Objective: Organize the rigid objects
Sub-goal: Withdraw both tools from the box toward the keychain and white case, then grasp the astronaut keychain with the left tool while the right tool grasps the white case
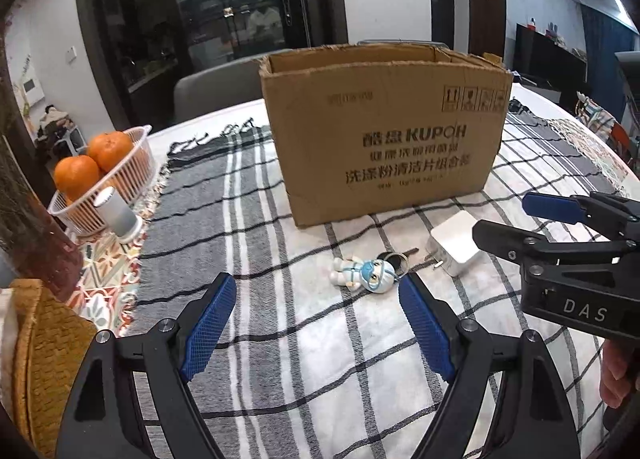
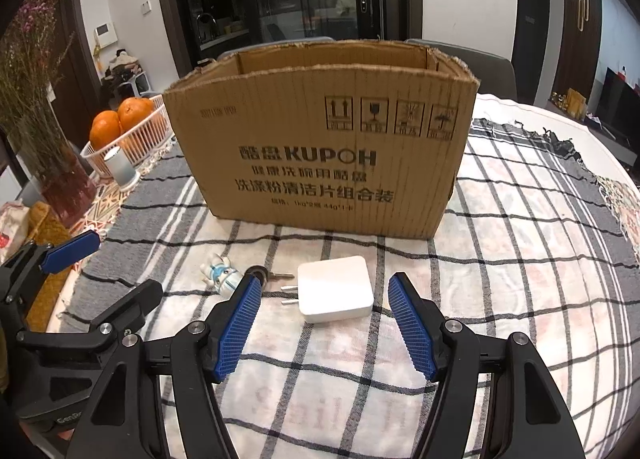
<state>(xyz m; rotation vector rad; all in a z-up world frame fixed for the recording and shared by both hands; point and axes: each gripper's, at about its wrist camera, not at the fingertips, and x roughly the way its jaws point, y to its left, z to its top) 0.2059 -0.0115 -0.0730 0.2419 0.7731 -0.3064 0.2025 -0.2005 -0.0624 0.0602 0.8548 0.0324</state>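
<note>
An open cardboard box (image 1: 384,131) (image 2: 320,155) stands on the checked cloth. In front of it lie a white plug charger (image 2: 335,295) (image 1: 454,247) and a small blue-and-white figurine keychain (image 1: 362,273) (image 2: 220,275) with a key (image 2: 276,277). My left gripper (image 1: 316,319) is open and empty, just short of the figurine. My right gripper (image 2: 324,323) is open and empty, its jaws on either side of the charger's near edge, not touching it. The right gripper also shows at the right of the left wrist view (image 1: 504,223).
A white basket of oranges (image 1: 112,179) (image 2: 132,131) and a small white cylinder (image 1: 118,215) sit at the left. A vase with dried flowers (image 2: 60,179) and a woven mat (image 1: 44,351) are at the far left. The table's edge curves away at the right.
</note>
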